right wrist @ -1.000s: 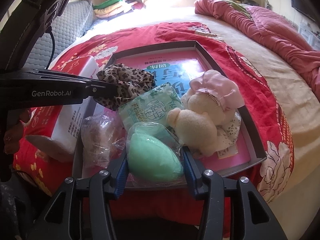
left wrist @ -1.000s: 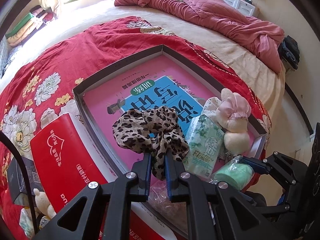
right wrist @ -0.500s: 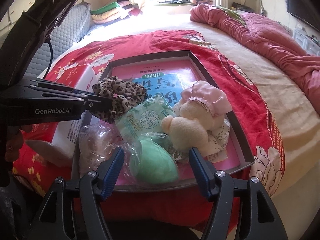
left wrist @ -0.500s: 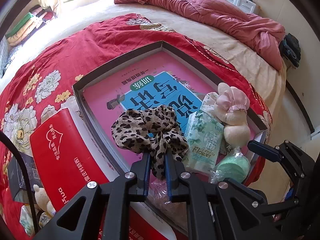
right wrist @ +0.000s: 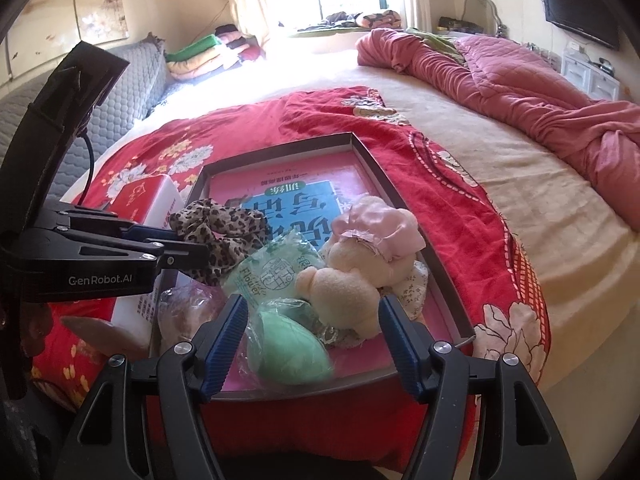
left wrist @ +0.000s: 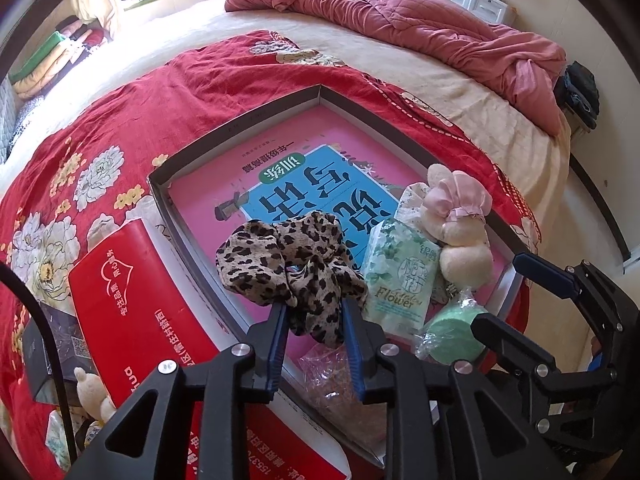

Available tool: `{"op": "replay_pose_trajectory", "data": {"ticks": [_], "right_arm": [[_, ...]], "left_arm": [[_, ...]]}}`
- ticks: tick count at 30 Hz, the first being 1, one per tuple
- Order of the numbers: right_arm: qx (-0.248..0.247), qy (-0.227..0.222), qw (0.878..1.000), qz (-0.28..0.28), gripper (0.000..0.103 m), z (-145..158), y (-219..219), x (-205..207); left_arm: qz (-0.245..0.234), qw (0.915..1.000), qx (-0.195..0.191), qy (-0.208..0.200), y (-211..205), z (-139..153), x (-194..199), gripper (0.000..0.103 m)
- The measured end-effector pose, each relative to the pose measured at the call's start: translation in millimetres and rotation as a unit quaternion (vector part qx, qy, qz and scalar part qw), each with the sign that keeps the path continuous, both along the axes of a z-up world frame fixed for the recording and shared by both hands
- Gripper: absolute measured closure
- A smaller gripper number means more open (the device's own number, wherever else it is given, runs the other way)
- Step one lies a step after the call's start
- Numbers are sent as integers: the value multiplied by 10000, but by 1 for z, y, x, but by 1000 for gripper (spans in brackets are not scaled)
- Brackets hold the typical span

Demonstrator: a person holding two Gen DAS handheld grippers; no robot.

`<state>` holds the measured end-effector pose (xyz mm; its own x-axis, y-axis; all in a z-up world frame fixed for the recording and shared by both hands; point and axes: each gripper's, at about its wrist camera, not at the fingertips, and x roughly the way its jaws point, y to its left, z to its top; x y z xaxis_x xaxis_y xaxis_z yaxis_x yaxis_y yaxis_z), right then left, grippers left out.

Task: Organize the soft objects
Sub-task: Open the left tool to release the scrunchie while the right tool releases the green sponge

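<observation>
A grey tray [left wrist: 240, 128] lies on the red bedspread with a pink and blue book [left wrist: 312, 184] as its floor. My left gripper [left wrist: 314, 320] has its jaws opening, and the leopard scrunchie [left wrist: 280, 256] sits loosely between them over the tray's near left side. Beside it lie a green tissue pack [left wrist: 400, 276] and a cream plush with a pink cap [left wrist: 460, 232]. A green sponge in clear wrap [right wrist: 288, 352] rests in the tray's near corner. My right gripper [right wrist: 312, 344] stands open around it, fingers apart from it.
A red and white box [left wrist: 132, 300] lies left of the tray. A clear bag with something brown [left wrist: 336, 384] is at the tray's near edge. A small plush [left wrist: 90, 388] lies farther left. A pink quilt [right wrist: 520, 80] is heaped at the back of the bed.
My right gripper let go of the green sponge, spread wide and drew back and up. My left gripper's jaws have parted around the scrunchie, which has not moved.
</observation>
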<state>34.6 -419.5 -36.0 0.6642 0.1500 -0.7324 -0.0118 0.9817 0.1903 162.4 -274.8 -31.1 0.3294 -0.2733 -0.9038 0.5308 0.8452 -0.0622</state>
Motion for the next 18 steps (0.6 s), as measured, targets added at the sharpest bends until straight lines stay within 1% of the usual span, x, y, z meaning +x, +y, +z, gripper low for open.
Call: {"op": "replay_pose_trajectory", "data": {"ticks": [3, 5, 7, 9, 14, 18], "right_arm": [[32, -23, 10000, -73, 33, 1, -4, 0], [50, -23, 9999, -127, 33, 2, -6, 0], [96, -22, 9998, -176, 33, 2, -7, -1], [129, -43, 9996, -249, 29, 3, -9, -1], [184, -84, 9991, -376, 28, 6, -13, -3], [183, -90, 9988, -443, 28, 8, -14, -3]], "left_arm": [[0, 10000, -20, -12, 1, 2, -1, 76], [-6, 10000, -14, -35, 2, 3, -2, 72], [-13, 10000, -8, -60, 2, 5, -3, 65], [-16, 10000, -15, -77, 3, 6, -5, 63], [-69, 9999, 15, -140, 3, 10, -9, 62], [-57, 9998, -38, -174, 5, 14, -12, 55]]}}
